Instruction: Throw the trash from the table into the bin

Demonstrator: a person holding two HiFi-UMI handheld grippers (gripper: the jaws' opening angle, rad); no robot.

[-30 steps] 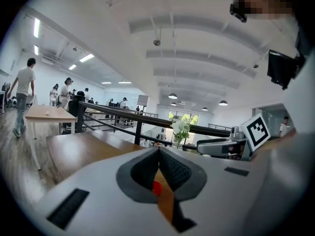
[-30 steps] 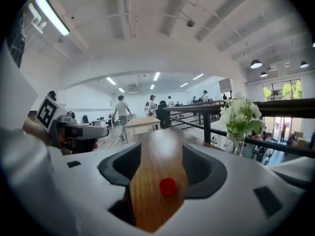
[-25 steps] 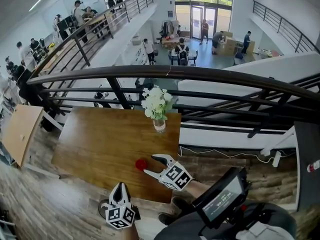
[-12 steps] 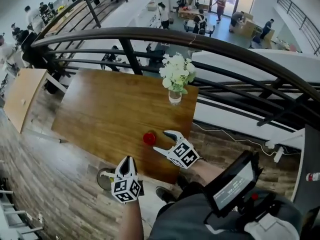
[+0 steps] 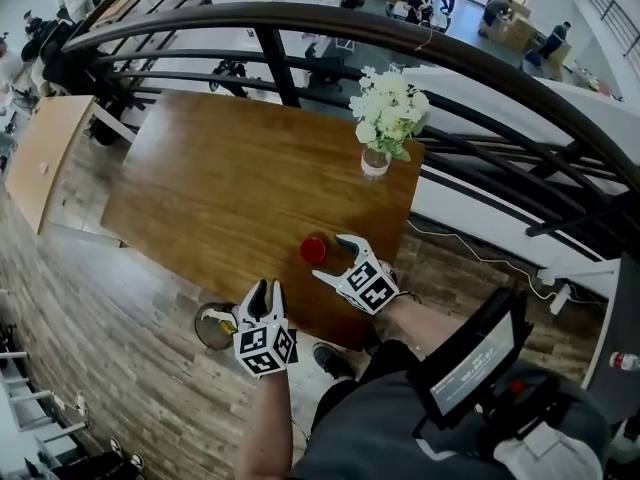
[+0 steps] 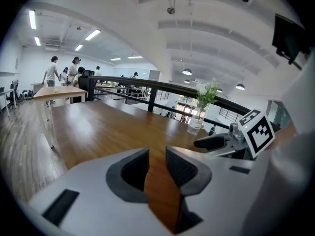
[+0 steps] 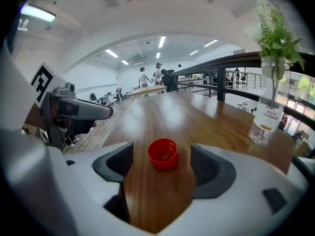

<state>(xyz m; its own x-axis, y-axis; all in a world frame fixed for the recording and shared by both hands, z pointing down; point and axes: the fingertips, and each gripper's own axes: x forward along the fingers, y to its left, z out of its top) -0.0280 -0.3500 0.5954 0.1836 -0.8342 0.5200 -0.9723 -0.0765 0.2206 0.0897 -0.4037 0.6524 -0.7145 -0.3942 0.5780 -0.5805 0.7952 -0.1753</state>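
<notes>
A red bottle cap [image 5: 313, 250] lies open side up near the wooden table's [image 5: 220, 188] front right edge. My right gripper [image 5: 333, 258] reaches toward it from the right, its jaws opening wide. In the right gripper view the cap [image 7: 163, 154] sits on the table just ahead of the right gripper [image 7: 162, 165], between the lines of the two jaws and touching neither. My left gripper [image 5: 265, 290] hovers at the table's front edge, jaws a narrow gap apart and empty [image 6: 157, 167]. A small round bin [image 5: 213, 326] stands on the floor below it.
A glass vase of white flowers [image 5: 377, 156] stands at the table's far right edge. A black railing [image 5: 400, 30] runs behind the table, with a drop to a lower floor beyond. A second table [image 5: 40, 153] is at the left. People stand far off.
Both grippers have come down toward the table's front edge. The right gripper's jaws have spread wider, now close around the red cap's sides. The head view has tipped further down.
</notes>
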